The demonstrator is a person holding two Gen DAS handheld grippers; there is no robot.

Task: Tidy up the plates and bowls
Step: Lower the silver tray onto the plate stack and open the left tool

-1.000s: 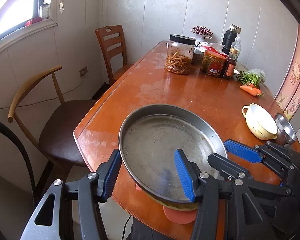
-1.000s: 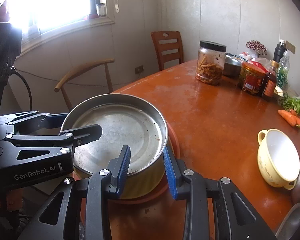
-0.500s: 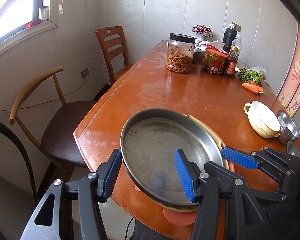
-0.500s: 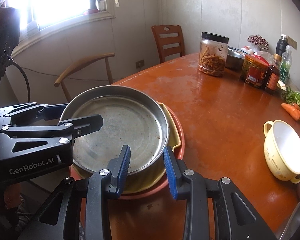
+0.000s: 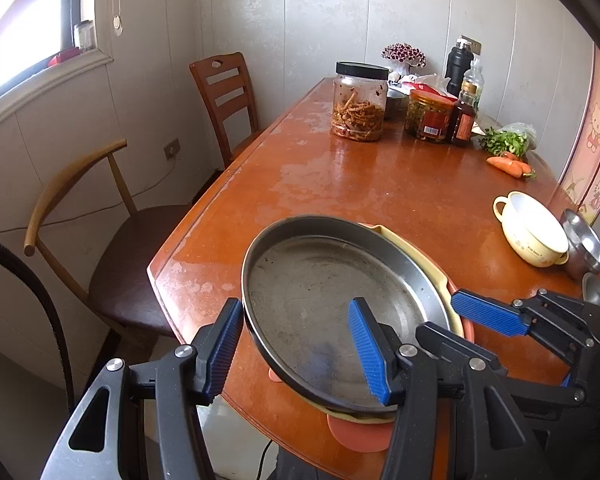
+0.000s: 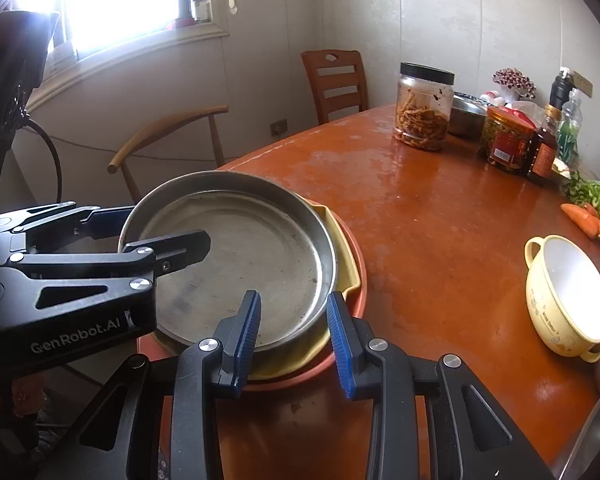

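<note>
A round steel pan [image 5: 336,300] sits in a yellow dish [image 5: 424,252], which lies on an orange plate [image 5: 356,436] at the table's near corner; the stack also shows in the right wrist view [image 6: 240,256]. My left gripper [image 5: 296,344] is open, its fingers either side of the pan's near left rim. My right gripper [image 6: 294,336] is open, its fingers straddling the pan's and yellow dish's near right rim [image 6: 340,280]. A yellow two-handled bowl [image 6: 564,296] stands at the right.
Small steel bowls [image 5: 584,240] lie beside the yellow bowl. Jars [image 5: 358,102], bottles [image 5: 464,120], carrots [image 5: 508,166] and greens crowd the table's far end. Two chairs [image 5: 100,216] stand at the left. The table edge [image 5: 160,280] is close to the stack.
The pan has been lowered onto the yellow dish and orange plate, and both grippers have drawn back slightly, opening around its rim.
</note>
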